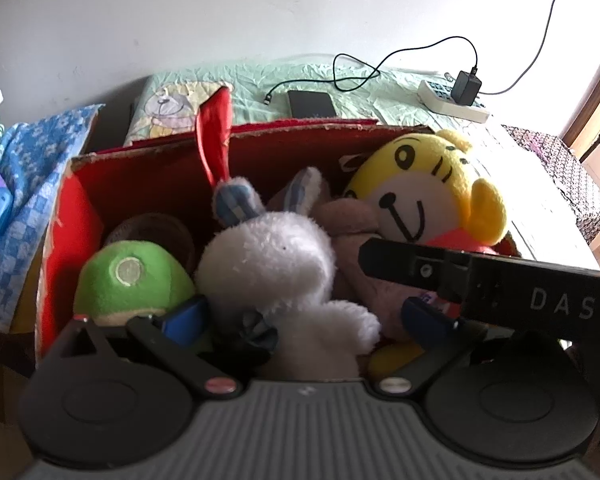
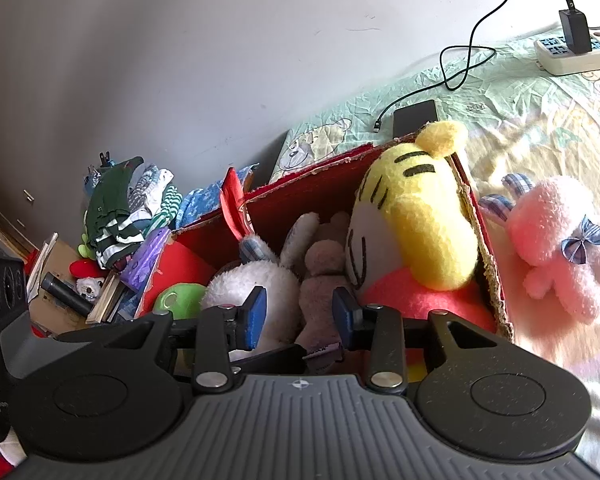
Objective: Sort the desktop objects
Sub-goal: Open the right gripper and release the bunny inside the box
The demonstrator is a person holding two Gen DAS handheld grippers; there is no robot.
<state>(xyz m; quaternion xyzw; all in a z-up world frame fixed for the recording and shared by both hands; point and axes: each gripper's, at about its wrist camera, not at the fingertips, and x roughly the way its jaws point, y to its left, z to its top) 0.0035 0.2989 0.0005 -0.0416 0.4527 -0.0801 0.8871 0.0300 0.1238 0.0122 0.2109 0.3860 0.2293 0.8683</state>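
While the left gripper (image 1: 304, 316) hangs over the near edge of the red cardboard box (image 1: 140, 168), its jaws stand wide apart, with the white plush rabbit (image 1: 272, 264) lying between the blue pads (image 1: 184, 316) and no pad pressing on it. The rabbit rests inside the box, its checked ears pointing toward the far wall. To its left sits a green plush toy (image 1: 132, 280); to its right lies a brownish plush (image 1: 356, 220), and beyond that a yellow tiger plush (image 1: 424, 196) leans in the box's right far corner.

The right gripper (image 2: 300, 316) hovers at the same near edge, jaws partly apart and clamped on nothing (the brownish plush shows in the gap, but whether a pad touches it I cannot tell). From this view the tiger fills the right side of the box, its head against the right wall.

Outside the box, on the bed to the right, lies a pink plush rabbit (image 2: 560, 248) with a checked bow. Farther off on the bed sheet (image 1: 340, 92) are a dark phone (image 1: 311, 103), a black cable (image 1: 364, 72) and a white power strip (image 1: 448, 102) with a black adapter plugged in. Left of the box, a heap of clothes (image 2: 128, 208) lies against the wall.
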